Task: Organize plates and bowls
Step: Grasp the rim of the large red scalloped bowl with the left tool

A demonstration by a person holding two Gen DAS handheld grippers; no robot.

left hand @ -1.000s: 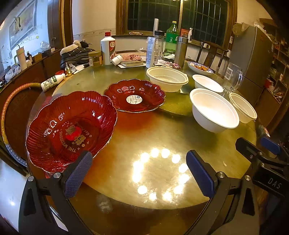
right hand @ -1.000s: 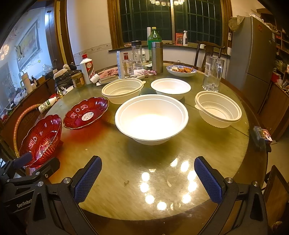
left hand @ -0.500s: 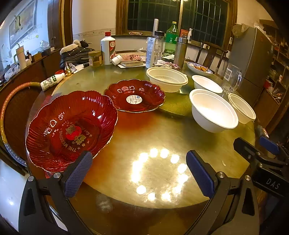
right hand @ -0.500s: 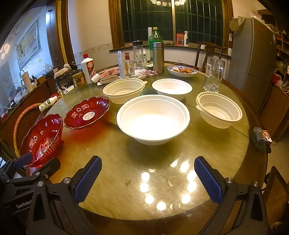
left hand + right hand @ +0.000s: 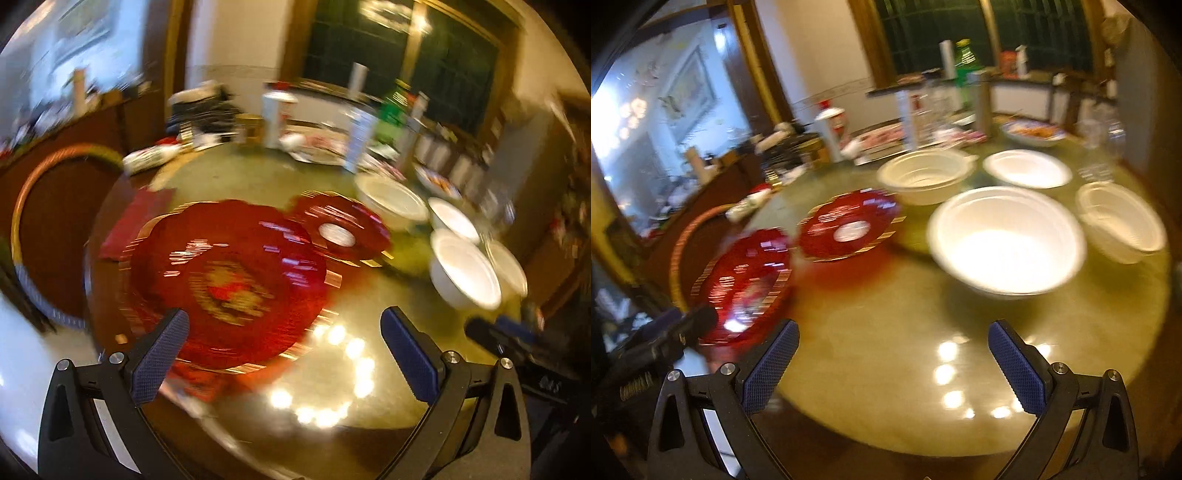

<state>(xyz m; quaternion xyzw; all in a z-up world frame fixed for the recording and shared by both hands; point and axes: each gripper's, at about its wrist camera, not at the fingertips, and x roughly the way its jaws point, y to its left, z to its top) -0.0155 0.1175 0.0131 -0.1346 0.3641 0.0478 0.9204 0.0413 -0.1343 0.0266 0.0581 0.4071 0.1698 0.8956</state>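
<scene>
Both views are motion-blurred. A large red scalloped plate (image 5: 229,277) lies on the round table near the left edge, just ahead of my open, empty left gripper (image 5: 284,350). A smaller red plate (image 5: 340,232) lies behind it. In the right wrist view the large red plate (image 5: 746,280) and small red plate (image 5: 849,229) lie left. A large white bowl (image 5: 1008,240) stands ahead of my open, empty right gripper (image 5: 894,362). Further white bowls stand behind it at the left (image 5: 927,177), behind it at the right (image 5: 1027,168) and at the far right (image 5: 1123,221).
Bottles (image 5: 964,74), a flask (image 5: 982,103), a food dish (image 5: 1034,131) and a glass jug (image 5: 1100,129) crowd the table's far side. A hoop-backed chair (image 5: 55,206) stands at the left. The glass table top (image 5: 905,314) reflects ceiling lights.
Both grippers have swung quickly, blurring the views; the scene has shifted right in each frame and tilted. Both stay open. Plates and bowls have not moved on the table.
</scene>
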